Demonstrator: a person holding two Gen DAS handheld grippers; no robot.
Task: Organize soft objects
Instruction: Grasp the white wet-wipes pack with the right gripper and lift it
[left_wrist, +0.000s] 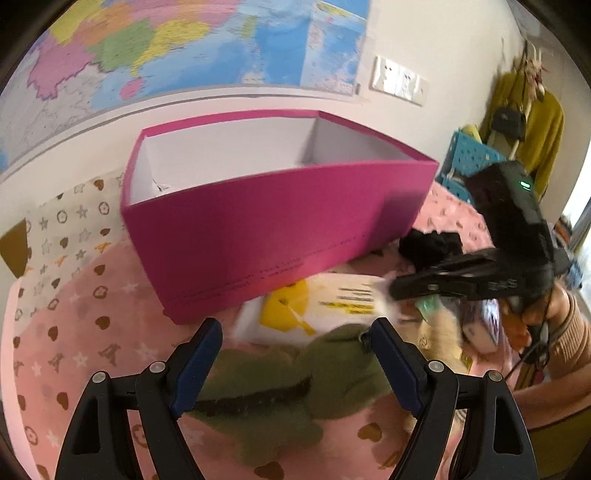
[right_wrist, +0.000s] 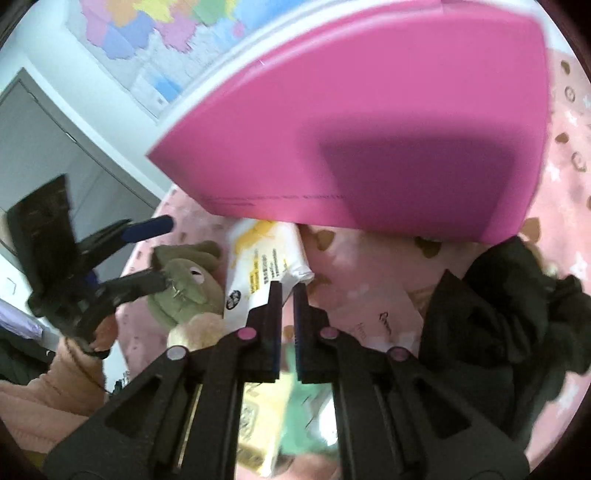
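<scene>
A magenta box (left_wrist: 280, 218) with a white inside stands open on the pink bedspread; it also fills the top of the right wrist view (right_wrist: 369, 122). My left gripper (left_wrist: 295, 332) is open, its jaws on either side of a green plush toy (left_wrist: 295, 384), also seen in the right wrist view (right_wrist: 184, 288). My right gripper (right_wrist: 288, 291) is shut on the corner of a white and yellow soft packet (right_wrist: 262, 258), which lies in front of the box (left_wrist: 325, 306). A black cloth (right_wrist: 498, 314) lies to the right (left_wrist: 432, 247).
The pink bedspread (left_wrist: 92, 332) with heart and star prints covers the surface. A map (left_wrist: 166, 48) hangs on the wall behind the box. Blue crates (left_wrist: 472, 155) and hanging yellow clothes (left_wrist: 535, 122) are at the far right. More small soft items (left_wrist: 476, 325) lie by the right gripper.
</scene>
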